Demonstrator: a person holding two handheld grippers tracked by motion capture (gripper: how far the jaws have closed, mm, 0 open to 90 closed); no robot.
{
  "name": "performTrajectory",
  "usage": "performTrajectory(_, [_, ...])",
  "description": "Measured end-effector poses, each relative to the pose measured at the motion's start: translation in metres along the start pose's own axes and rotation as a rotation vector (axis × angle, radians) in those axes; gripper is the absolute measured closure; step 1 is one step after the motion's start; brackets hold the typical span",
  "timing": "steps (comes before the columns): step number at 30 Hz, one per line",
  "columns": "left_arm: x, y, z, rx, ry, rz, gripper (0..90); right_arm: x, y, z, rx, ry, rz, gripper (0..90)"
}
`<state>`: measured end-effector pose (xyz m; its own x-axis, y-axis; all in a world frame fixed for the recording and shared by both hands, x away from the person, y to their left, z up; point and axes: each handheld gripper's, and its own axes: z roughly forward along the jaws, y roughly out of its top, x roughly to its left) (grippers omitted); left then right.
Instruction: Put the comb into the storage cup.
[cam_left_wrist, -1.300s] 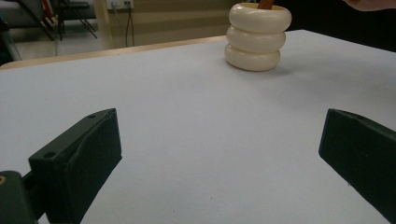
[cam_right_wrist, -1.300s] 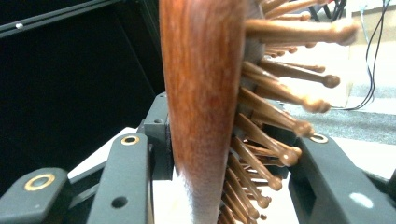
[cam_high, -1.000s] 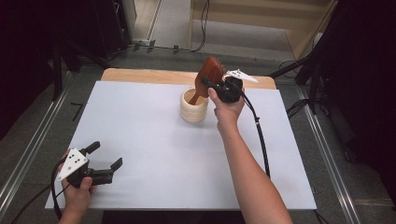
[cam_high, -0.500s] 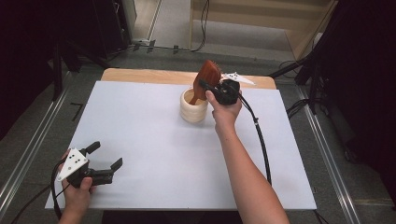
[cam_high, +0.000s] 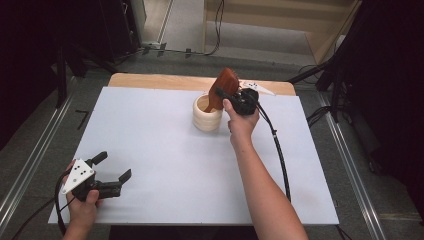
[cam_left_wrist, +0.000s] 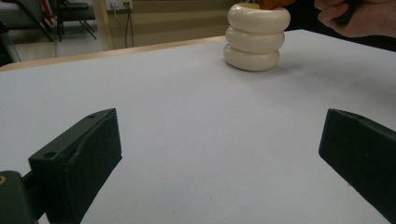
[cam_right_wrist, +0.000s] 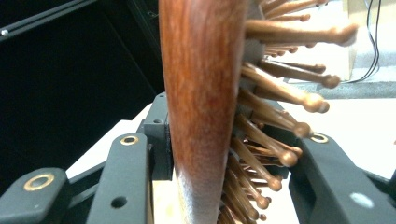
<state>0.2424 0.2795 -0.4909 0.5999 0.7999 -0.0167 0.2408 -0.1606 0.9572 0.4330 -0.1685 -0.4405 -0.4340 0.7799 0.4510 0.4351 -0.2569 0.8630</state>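
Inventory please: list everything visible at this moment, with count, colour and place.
Reddish-brown wooden hairbrush with wooden bristle pins: one, handle down in the holder, clamped by the right gripper.
Cream ribbed ring-stacked holder: one, far middle of the sheet.
White sheet-covered table: one, light wood edge at the far side.
Left gripper: black, jaws open, near left corner, in the left hand.
Right gripper: black, shut on the hairbrush, cable trailing.

Desk: rectangular, topped with a white sheet; a strip of bare light wood shows along the far edge. Standing on it, toward the far middle: one cream holder of three stacked rings, upright, well apart from the near edge.
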Motion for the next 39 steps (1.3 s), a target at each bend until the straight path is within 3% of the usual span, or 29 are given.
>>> performTrajectory(8, [0.000, 0.000, 0.000, 0.000, 0.005, 0.002, 0.0, -0.008, -0.001, 0.001, 0.000, 0.001, 0.046, 50.3])
performTrajectory(14, [-0.001, 0.000, 0.000, 0.001, 0.008, 0.008, 0.0, -0.010, 0.000, 0.000, 0.017, 0.001, 0.039, 44.7])
performTrajectory(17, [-0.001, 0.000, 0.000, 0.000, 0.011, 0.009, 0.0, -0.010, 0.002, -0.002, 0.024, -0.017, 0.022, 39.7])
performTrajectory(24, [-0.001, 0.000, 0.001, 0.002, 0.012, 0.010, 0.0, -0.014, 0.003, -0.005, 0.052, -0.044, 0.029, 18.2])
performTrajectory(32, [-0.001, 0.000, 0.000, 0.001, 0.011, 0.010, 0.0, -0.013, 0.004, -0.012, 0.062, -0.024, -0.025, 0.0])
performTrajectory(35, [-0.001, 0.000, 0.001, 0.000, 0.010, 0.010, 0.0, -0.010, 0.005, -0.016, 0.060, -0.025, -0.065, 0.0])
performTrajectory(39, [-0.001, 0.000, 0.001, 0.001, 0.011, 0.010, 0.0, -0.009, 0.004, -0.020, 0.066, -0.020, -0.076, 0.0])
